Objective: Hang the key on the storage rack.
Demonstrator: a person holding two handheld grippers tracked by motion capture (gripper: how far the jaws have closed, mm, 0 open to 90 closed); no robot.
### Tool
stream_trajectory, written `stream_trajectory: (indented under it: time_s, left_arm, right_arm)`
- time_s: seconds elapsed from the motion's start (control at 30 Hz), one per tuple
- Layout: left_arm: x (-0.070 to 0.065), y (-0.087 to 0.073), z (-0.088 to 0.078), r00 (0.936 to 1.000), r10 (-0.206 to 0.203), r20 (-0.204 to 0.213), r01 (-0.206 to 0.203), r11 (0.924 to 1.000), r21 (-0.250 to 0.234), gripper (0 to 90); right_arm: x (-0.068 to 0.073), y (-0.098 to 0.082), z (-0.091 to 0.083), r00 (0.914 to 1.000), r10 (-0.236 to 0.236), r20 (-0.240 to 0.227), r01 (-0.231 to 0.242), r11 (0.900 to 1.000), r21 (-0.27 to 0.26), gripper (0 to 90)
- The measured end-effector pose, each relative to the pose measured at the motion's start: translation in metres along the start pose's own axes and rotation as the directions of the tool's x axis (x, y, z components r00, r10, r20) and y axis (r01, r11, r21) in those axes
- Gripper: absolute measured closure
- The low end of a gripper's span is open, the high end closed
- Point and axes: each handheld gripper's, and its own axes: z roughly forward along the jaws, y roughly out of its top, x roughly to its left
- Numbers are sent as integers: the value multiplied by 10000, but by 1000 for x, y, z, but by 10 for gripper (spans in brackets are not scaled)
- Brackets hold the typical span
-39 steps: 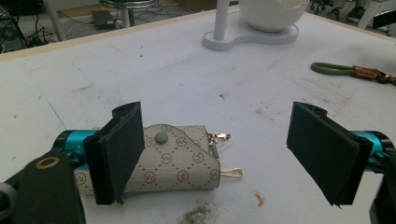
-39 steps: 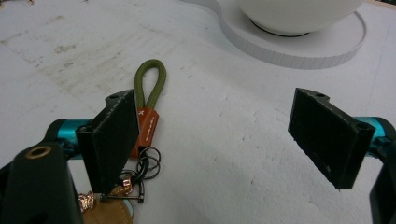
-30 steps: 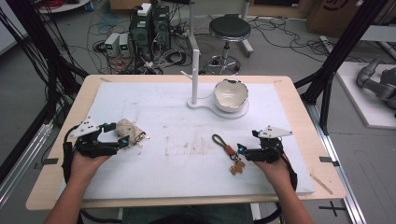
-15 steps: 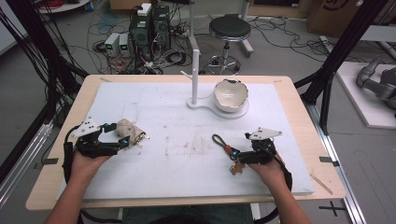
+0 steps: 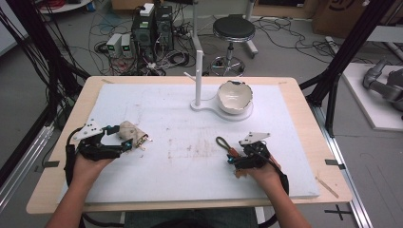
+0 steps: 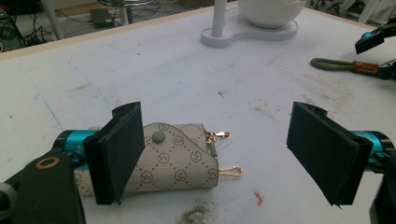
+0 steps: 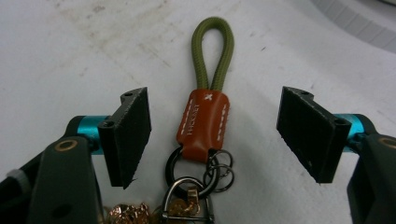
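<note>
A keychain (image 7: 204,123) lies on the white mat: an olive cord loop, a brown leather tab, metal rings and a gold charm. My right gripper (image 7: 217,135) straddles it. Its jaws have just been closing, with the tab between them, but a gap shows on both sides. From above, the right gripper (image 5: 237,159) sits at the near right, and the keychain (image 5: 222,142) loop pokes out to its left. My left gripper (image 6: 215,140) is open. A beige monogram pouch (image 6: 177,158) lies by its left jaw, unpressed. The high view puts the left gripper (image 5: 124,140) and pouch (image 5: 132,131) at the near left.
A white stand with an upright post (image 5: 197,85) carries a white bowl with a jagged rim (image 5: 234,96) at the back middle. The white mat (image 5: 180,118) covers most of the wooden table. A stool and computers stand on the floor beyond.
My right gripper has moved left and slightly nearer, so the keychain's tab now lies between its jaws, which stand a little narrower. The left hand and pouch have stayed put.
</note>
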Motion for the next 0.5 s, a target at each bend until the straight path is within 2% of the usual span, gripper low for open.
stream_trajectory:
  time_s: [0.03,0.1,0.23,0.3,0.33,0.37,0.4,0.5]
  left_arm:
    - [0,0,0,10000,1,-24,-1,10000,0,190]
    - [0,0,0,10000,-14,-24,14,10000,-15,190]
    - [1,-1,-1,10000,-30,-46,30,10000,4,190]
    - [1,-1,0,10000,-30,-52,31,10000,19,190]
    - [1,-1,0,10000,-25,-47,26,10000,30,190]
    - [1,-1,0,10000,-25,-44,25,10000,31,190]
    - [1,-1,0,10000,-25,-44,25,10000,31,190]
    - [0,-1,1,10000,-17,4,17,10000,55,190]
  right_arm:
    - [1,0,3,9999,-127,-69,128,9995,292,285]
    - [1,0,5,9999,-114,-93,117,9992,378,287]
    - [0,-1,5,9997,90,-208,-82,9992,400,293]
    - [-1,-1,4,9990,128,-434,-109,9991,420,349]
    - [-1,-1,4,9990,128,-434,-109,9991,420,349]
    - [-1,-1,4,9986,115,-508,-95,9991,411,397]
    - [-1,-1,4,9986,115,-508,-95,9991,411,397]
    - [-4,-3,2,9985,315,-456,-303,9992,273,564]
